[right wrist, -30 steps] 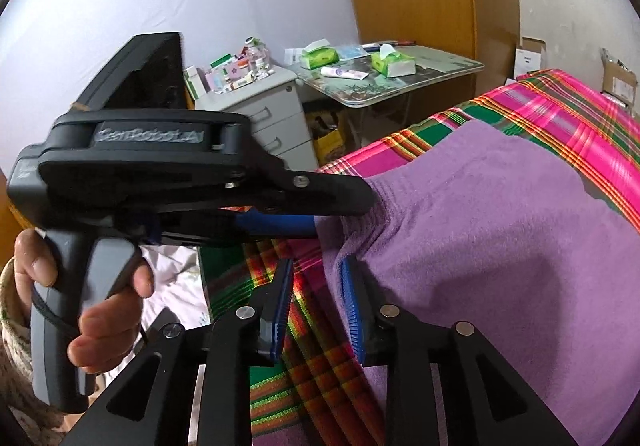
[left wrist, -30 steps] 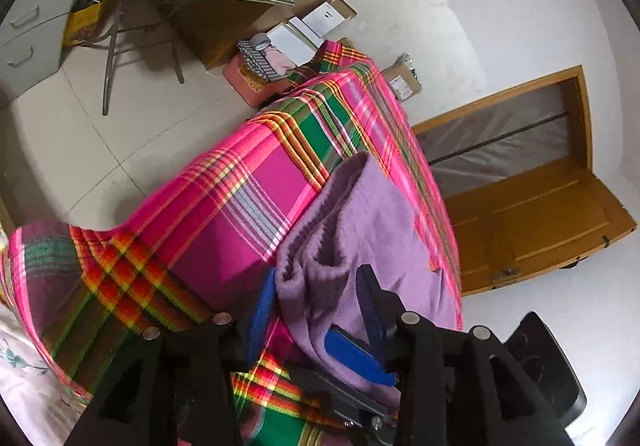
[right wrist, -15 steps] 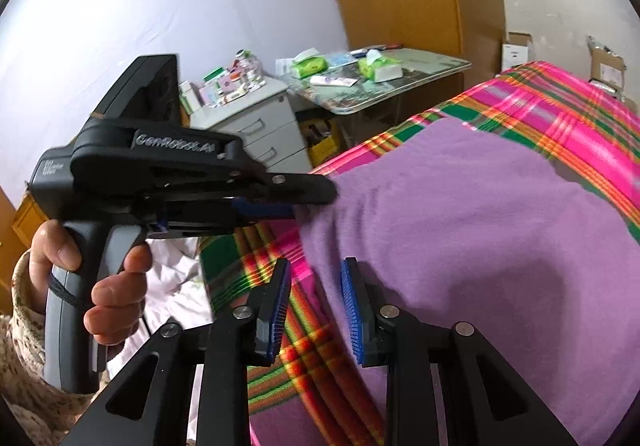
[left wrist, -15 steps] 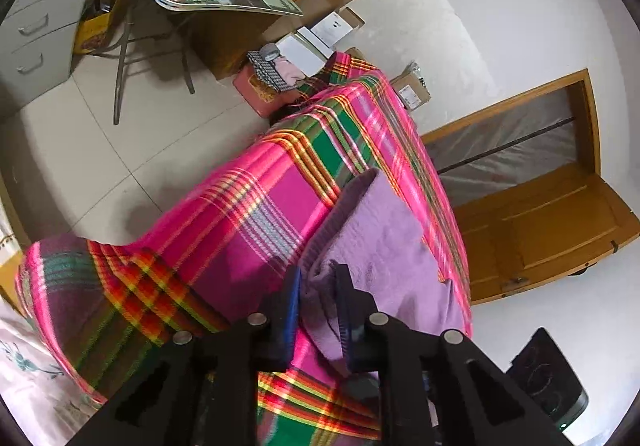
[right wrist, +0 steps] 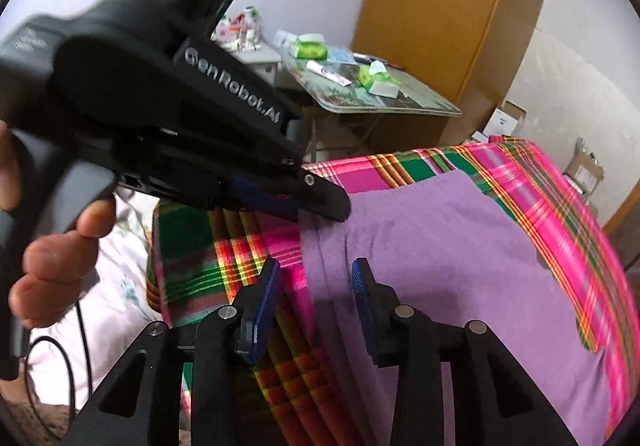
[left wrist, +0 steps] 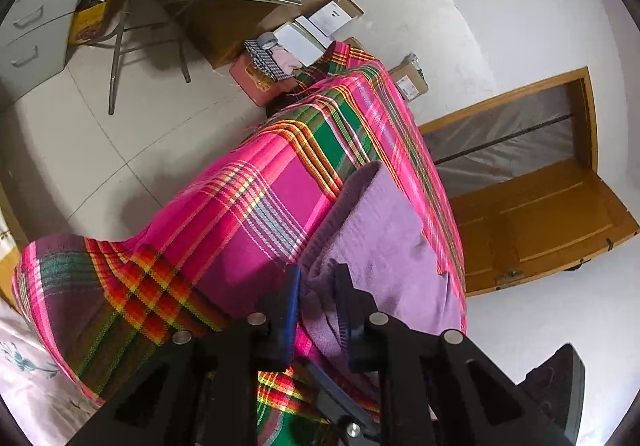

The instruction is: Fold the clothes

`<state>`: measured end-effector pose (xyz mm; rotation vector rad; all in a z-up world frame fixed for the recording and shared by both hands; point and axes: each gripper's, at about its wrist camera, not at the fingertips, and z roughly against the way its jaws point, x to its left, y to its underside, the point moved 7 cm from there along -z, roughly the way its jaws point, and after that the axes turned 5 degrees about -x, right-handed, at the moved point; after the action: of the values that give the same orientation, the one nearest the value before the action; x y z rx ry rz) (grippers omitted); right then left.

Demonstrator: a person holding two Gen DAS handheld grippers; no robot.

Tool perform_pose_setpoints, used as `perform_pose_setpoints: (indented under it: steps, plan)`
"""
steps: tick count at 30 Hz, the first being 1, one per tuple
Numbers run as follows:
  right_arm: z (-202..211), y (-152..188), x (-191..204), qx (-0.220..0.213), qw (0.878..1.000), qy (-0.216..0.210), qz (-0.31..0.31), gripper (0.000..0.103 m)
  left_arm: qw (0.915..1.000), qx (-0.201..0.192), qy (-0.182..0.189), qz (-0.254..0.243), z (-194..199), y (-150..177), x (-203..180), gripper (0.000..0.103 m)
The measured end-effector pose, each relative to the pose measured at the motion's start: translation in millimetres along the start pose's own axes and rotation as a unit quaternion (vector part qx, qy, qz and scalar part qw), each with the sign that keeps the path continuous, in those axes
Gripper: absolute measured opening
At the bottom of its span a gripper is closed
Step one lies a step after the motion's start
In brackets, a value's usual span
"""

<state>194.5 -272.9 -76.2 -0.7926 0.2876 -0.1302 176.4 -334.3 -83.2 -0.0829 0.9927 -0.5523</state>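
Note:
A purple garment [left wrist: 384, 230] lies flat on a surface covered by a pink, green and orange plaid cloth [left wrist: 248, 213]. My left gripper [left wrist: 318, 302] is shut on a bunched fold at the garment's near corner. In the right wrist view a person's hand [right wrist: 52, 258] holds that left gripper [right wrist: 324, 205], and its tip pinches the corner of the purple garment [right wrist: 440, 246]. My right gripper [right wrist: 316, 286] is just below it. Its jaws are opening and straddle the garment's left edge, with the blue pads [right wrist: 268, 286] clear of the fabric.
A folding table [right wrist: 432, 107] with tissue packs and tubes stands beyond the plaid cloth [right wrist: 400, 165], beside grey drawers [left wrist: 28, 25] and a wooden wardrobe [right wrist: 440, 5]. Cardboard boxes [left wrist: 408, 79] and a pink box [left wrist: 256, 79] sit on the floor. Pale floral bedding [right wrist: 120, 286] lies at the left.
My left gripper has closed on the bunched corner of the garment and stayed put. My right gripper has rolled and shifted along the garment's edge, and its jaws stand wider apart than before.

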Motion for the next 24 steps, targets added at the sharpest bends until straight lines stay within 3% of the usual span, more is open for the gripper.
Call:
perform_pose_setpoints:
  steps: [8,10,16,17,19,24]
  plan:
    - [-18,-8,-7,0.012,0.999,0.033,-0.009,0.038,0.9999,0.004,0.012,-0.005,5,-2,-4,0.017]
    - [-22,-9,-9,0.015,0.999,0.039,-0.016,0.029,0.9999,0.005,0.012,-0.008,5,-2,-4,0.017]
    - [-25,-11,-8,0.018,0.998,0.049,-0.019,0.021,0.9998,0.009,0.004,-0.019,7,-6,-6,0.018]
    - [-25,-11,-8,0.018,0.998,0.049,-0.020,0.020,0.9997,0.009,0.003,-0.021,8,-7,-7,0.020]
    - [-25,-11,-9,0.017,0.998,0.048,-0.026,0.019,0.9996,0.005,-0.005,-0.027,9,-10,-8,0.033]
    - [-24,-11,-11,0.012,0.998,0.045,-0.036,0.018,0.9994,0.027,0.016,-0.013,2,-14,-11,0.037]
